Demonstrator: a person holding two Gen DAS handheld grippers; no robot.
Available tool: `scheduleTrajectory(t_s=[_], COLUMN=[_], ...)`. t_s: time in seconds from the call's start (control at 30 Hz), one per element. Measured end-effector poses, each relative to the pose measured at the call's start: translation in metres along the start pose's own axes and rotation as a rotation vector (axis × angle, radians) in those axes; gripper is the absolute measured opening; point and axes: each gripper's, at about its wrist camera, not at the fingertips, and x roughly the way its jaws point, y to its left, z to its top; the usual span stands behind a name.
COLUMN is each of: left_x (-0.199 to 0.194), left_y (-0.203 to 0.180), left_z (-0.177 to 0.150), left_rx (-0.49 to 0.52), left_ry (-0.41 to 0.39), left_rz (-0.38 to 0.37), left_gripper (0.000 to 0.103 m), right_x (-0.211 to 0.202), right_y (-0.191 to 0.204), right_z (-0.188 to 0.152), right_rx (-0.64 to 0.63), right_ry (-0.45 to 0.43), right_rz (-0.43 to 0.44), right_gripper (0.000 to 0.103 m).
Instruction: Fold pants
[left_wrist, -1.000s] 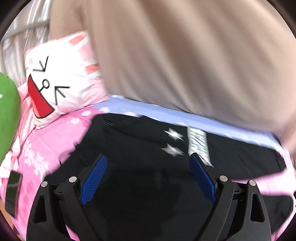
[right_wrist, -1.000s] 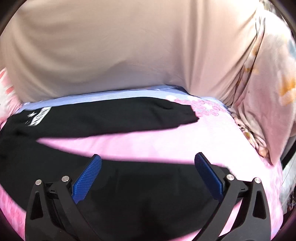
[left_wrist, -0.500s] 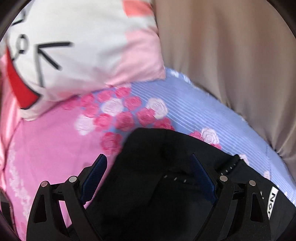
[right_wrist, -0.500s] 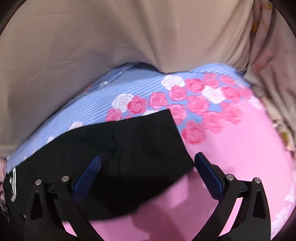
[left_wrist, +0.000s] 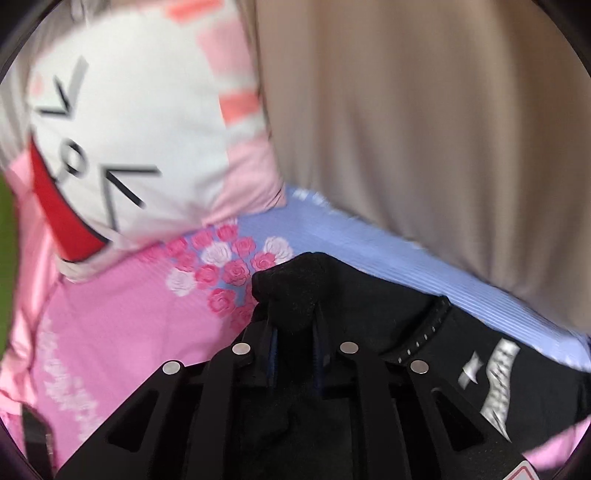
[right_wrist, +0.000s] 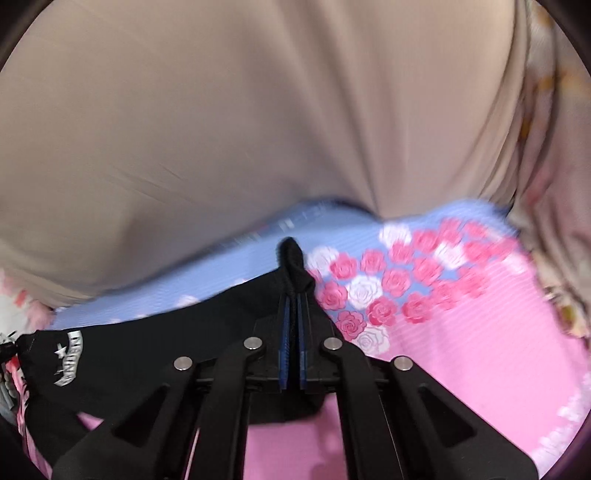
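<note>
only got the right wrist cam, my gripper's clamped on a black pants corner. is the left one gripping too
Observer: Yes, the left gripper is shut on a bunched end of the black fabric pants.
Operator: which end is it
Observer: The waist end, I think: a dotted seam curves beside it, with the silver star logo nearby.
Operator: anything close on that side
Observer: A white and pink cartoon-face pillow lies on the pink rose-print bedsheet, apart from the pants.

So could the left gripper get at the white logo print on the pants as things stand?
Probably not right away. The left gripper is shut on a bunched corner of the black pants, so it would have to let go first. The logo print itself lies uncovered to its right, with nothing in between.
</note>
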Motion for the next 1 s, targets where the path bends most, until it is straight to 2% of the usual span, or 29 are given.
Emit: scheduleTrajectory(t_s=[0.17, 0.27, 0.4, 0.47, 0.5, 0.53, 0.6, 0.63, 0.67, 0.7, 0.73, 0.77, 0.8, 0.9, 1.0], left_x=[-0.106, -0.140, -0.143, -0.129, -0.127, -0.129, -0.144, -0.159, -0.170, -0.183, -0.197, -0.206, -0.210, -0.192, -0.152], left_y=[0.013, 0.031, 0.064, 0.077, 0.081, 0.088, 0.098, 0.105, 0.107, 0.110, 0.111, 0.110, 0.108, 0.094, 0.076], left_z=[-0.050, -0.092, -0.157, -0.188, -0.200, -0.212, -0.226, -0.231, -0.233, -0.238, -0.243, -0.248, -0.252, -0.258, -0.260], left_rx=[0.068, 0.073, 0.050, 0.048, 0.035, -0.008, -0.100, -0.162, -0.205, -0.249, -0.308, -0.350, -0.388, -0.469, -0.518], left_ry=[-0.074, -0.066, 0.026, 0.058, 0.060, 0.056, 0.041, 0.017, -0.006, -0.035, -0.064, -0.080, -0.084, -0.013, 0.120], left_rz=[-0.063, -0.062, -0.065, -0.054, -0.053, -0.060, -0.115, -0.163, -0.193, -0.227, -0.278, -0.316, -0.351, -0.412, -0.431], left_gripper=[0.012, 0.012, 0.017, 0.030, 0.037, 0.042, 0.043, 0.048, 0.053, 0.065, 0.077, 0.081, 0.090, 0.091, 0.091], right_x=[-0.091, -0.126, -0.153, -0.149, -0.148, -0.151, -0.166, -0.175, -0.186, -0.192, -0.197, -0.202, -0.200, -0.189, -0.167], right_y=[0.002, -0.005, -0.023, -0.034, -0.042, -0.049, -0.057, -0.055, -0.049, -0.044, -0.035, -0.025, -0.012, 0.021, 0.044], right_z=[-0.031, -0.069, -0.127, -0.146, -0.156, -0.161, -0.168, -0.170, -0.171, -0.173, -0.173, -0.175, -0.174, -0.180, -0.186], right_rx=[-0.084, -0.106, -0.114, -0.121, -0.116, -0.085, -0.004, 0.016, 0.030, 0.034, 0.038, 0.037, 0.024, -0.001, -0.009], right_ry=[-0.044, -0.016, 0.030, 0.075, 0.089, 0.093, 0.081, 0.065, 0.041, 0.028, 0.010, -0.006, 0.003, 0.040, 0.093], right_rz=[0.027, -0.001, -0.052, -0.103, -0.158, -0.176, -0.149, -0.125, -0.090, -0.072, -0.048, -0.016, 0.038, 0.124, 0.160], right_gripper=[0.002, 0.001, 0.001, 0.003, 0.006, 0.007, 0.009, 0.012, 0.029, 0.060, 0.073, 0.079, 0.079, 0.078, 0.078])
